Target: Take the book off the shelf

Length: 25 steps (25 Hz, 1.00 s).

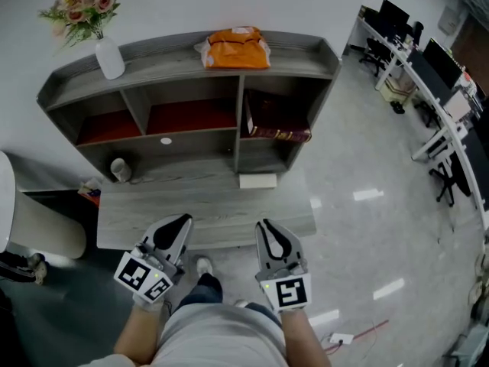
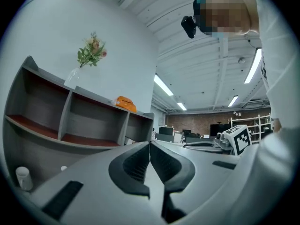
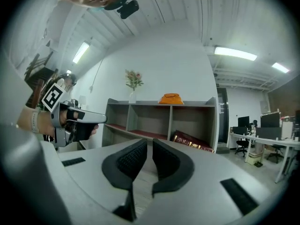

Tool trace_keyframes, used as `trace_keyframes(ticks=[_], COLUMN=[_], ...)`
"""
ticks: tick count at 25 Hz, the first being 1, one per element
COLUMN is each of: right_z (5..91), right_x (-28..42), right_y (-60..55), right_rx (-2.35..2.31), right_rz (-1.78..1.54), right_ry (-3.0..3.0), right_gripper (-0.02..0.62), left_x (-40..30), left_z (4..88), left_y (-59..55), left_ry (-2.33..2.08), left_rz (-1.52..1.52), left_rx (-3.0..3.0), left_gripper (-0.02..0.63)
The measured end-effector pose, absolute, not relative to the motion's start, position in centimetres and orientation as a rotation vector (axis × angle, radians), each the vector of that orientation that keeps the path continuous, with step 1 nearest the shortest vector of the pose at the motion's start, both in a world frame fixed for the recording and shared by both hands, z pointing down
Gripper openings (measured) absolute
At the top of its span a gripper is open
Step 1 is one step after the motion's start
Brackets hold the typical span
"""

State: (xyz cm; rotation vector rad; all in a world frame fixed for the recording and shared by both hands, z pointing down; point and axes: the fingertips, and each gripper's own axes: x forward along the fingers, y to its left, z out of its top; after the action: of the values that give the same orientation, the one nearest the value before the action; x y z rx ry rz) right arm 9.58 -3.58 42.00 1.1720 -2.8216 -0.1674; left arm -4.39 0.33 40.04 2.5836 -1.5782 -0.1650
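A dark red book [image 1: 279, 134] lies tilted in the right compartment of the grey shelf [image 1: 237, 102]; in the right gripper view the book [image 3: 192, 142] shows just right of my jaws. My left gripper [image 1: 182, 223] and right gripper [image 1: 264, 226] hover side by side over the low grey ledge [image 1: 206, 209] in front of the shelf, well short of the book. Both are shut with nothing between the jaws. The left gripper view looks at the shelf's [image 2: 70, 121] empty left and middle compartments.
On top of the shelf sit an orange bag [image 1: 237, 50] and a white vase of flowers [image 1: 107, 56]. A white cup [image 1: 120, 169] and a small white box [image 1: 257, 180] rest on the low ledge. Office desks and chairs [image 1: 428, 75] stand to the right.
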Motion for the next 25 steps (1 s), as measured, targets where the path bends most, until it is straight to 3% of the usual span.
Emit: trace_keyframes(ticks=[17,21,25], right_z=[42.8,43.3,44.4], right_x=[4.6,4.6,5.3], right_y=[-17.6,-20.6,-23.4], right_rx=[1.455,1.445,1.408], right_rz=[-0.057,-0.102,-0.145], right_ry=[-2.635,-2.547,-2.477], right_gripper=[0.032,0.181,0.226], left_x=[-12.2,-12.5,-12.4], left_z=[40.0,39.9,39.9], left_y=[-11.6,-12.9,-13.8], left_ry=[-1.309,-1.331,-1.373], left_rz=[-0.157,-0.168,-0.186], left_rx=[2.713,2.681,2.630], left_gripper=[0.017,0.017,0.017])
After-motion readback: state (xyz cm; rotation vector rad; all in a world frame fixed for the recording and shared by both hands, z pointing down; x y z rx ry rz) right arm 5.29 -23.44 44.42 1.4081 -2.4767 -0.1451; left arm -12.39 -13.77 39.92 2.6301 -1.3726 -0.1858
